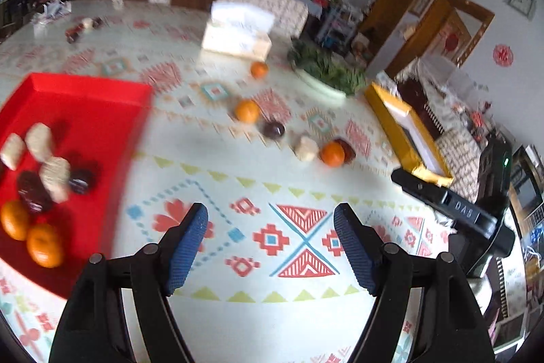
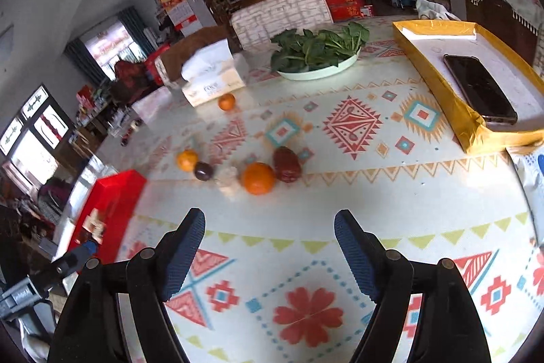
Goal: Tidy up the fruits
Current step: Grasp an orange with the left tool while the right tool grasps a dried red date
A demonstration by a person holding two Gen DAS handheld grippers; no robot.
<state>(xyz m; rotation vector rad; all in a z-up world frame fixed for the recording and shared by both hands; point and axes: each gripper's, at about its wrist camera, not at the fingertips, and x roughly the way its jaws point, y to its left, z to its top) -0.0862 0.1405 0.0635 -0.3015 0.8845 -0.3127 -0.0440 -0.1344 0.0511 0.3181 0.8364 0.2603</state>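
Both tools, left tool (image 1: 271, 218) and right tool (image 2: 270, 223), hang spread and empty above the worktop (image 2: 391, 203); red tray (image 1: 81, 104) already holds several fruits, while oranges (image 2: 258, 178) and dark fruits (image 2: 286, 164) wait loose mid-worktop

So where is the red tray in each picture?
Left wrist view: the red tray fills the left side, holding oranges and wrapped snacks.
Right wrist view: the same tray is small, at lower left, seen edge-on.
Shared landmark: the plate of green leaves sits far across the table in both.
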